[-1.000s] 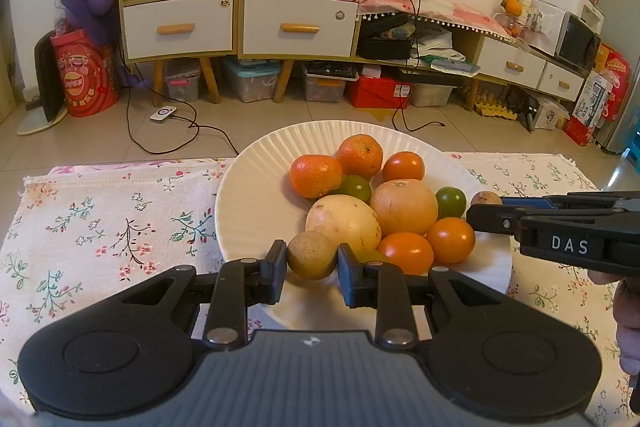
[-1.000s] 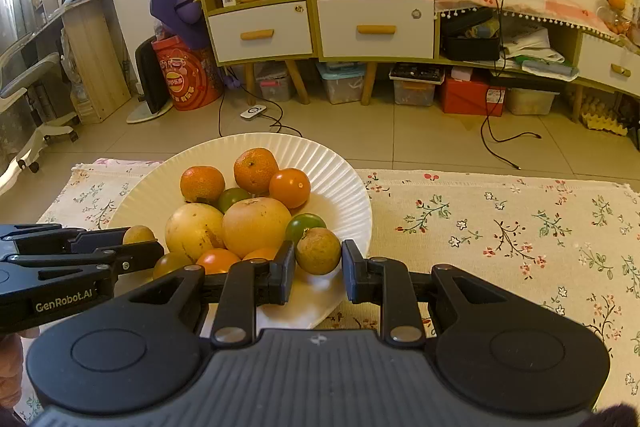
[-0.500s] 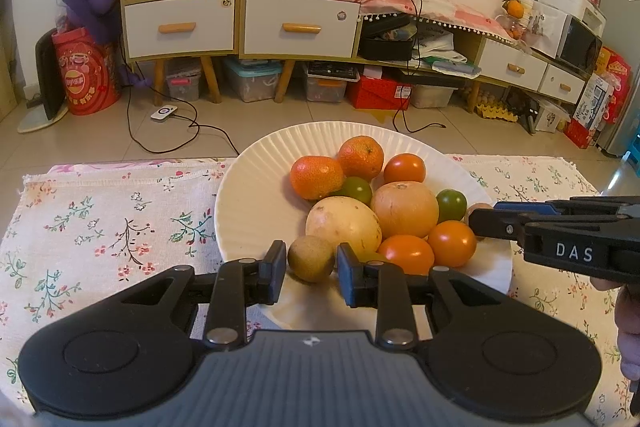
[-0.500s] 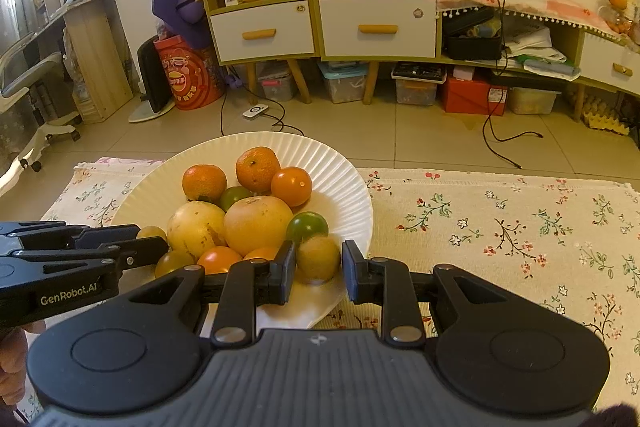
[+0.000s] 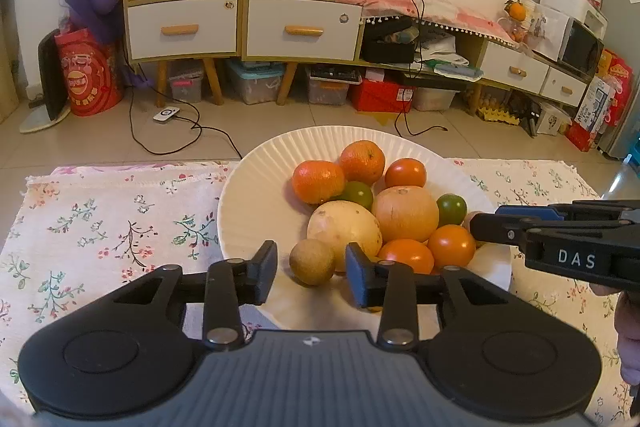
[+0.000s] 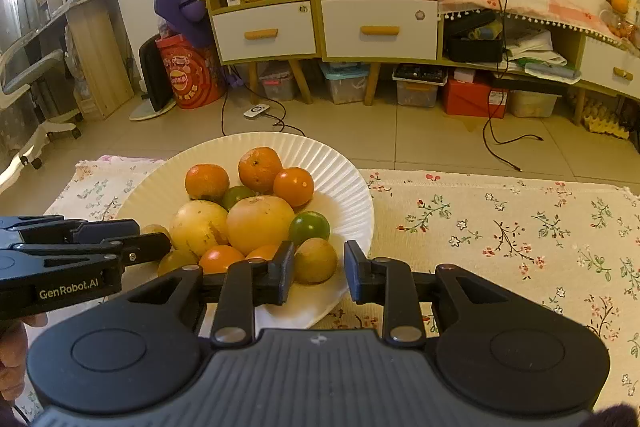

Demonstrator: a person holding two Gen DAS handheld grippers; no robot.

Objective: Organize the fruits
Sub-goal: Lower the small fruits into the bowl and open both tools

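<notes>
Left gripper [image 5: 311, 273] jaws just opened, clear of the small brown fruit [image 5: 312, 261] at the plate's [image 5: 256, 195] near rim; right gripper [image 6: 318, 273] jaws parted around a yellow-green fruit [image 6: 315, 261].

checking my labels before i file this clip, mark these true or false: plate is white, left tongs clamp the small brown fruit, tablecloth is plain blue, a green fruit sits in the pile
The plate is white: true.
The left tongs clamp the small brown fruit: false. Their jaws have just been opening; the fruit rests on the plate between them, with a gap at each pad.
The tablecloth is plain blue: false. It is pale with a flower print.
A green fruit sits in the pile: true.
</notes>
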